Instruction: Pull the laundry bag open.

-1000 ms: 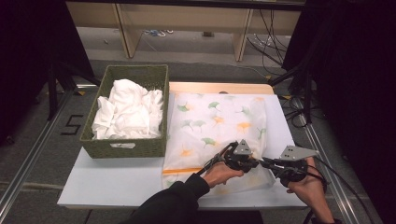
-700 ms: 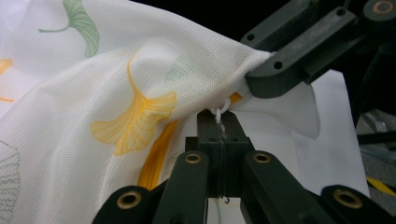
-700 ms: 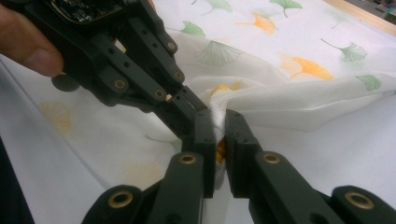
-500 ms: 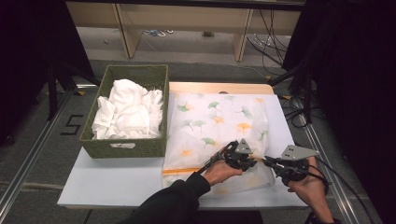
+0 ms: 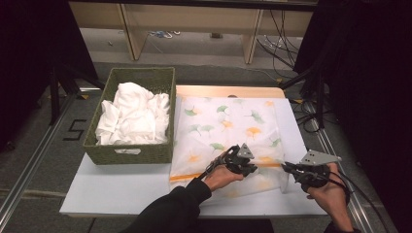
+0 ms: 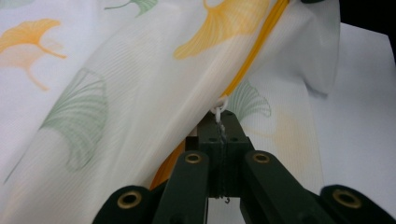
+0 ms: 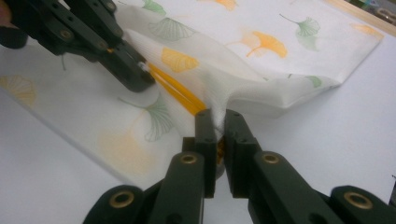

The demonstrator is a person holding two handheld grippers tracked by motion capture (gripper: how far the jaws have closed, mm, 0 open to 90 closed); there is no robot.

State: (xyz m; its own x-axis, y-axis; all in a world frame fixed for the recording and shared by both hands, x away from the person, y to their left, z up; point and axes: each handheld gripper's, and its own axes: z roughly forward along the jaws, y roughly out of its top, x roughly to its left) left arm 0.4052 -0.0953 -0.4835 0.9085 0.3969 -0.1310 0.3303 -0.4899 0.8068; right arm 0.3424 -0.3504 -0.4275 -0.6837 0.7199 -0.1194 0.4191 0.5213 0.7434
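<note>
Mesh bag [image 5: 228,133] flat on worktop [image 5: 121,187], right of basket [image 5: 128,153]: light, limp, slippery, prone to sag; best held at yellow zip [image 7: 180,91] seam. Left hand-held gripper [image 5: 248,165] clamped on zip pull [image 6: 219,112], right hand-held gripper [image 5: 287,168] pinching bag edge beside zip. Unchanged against earlier frames, both hands holding place

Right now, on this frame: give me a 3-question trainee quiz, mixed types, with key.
1. True or false: the left gripper is shut on the zipper pull.
2. What does the right gripper pinch? A) basket rim B) bag fabric C) cable
3. What fills the basket?

Key: 1. True. 2. B, the bag by its orange zipper. 3. Crumpled white cloth.
</note>
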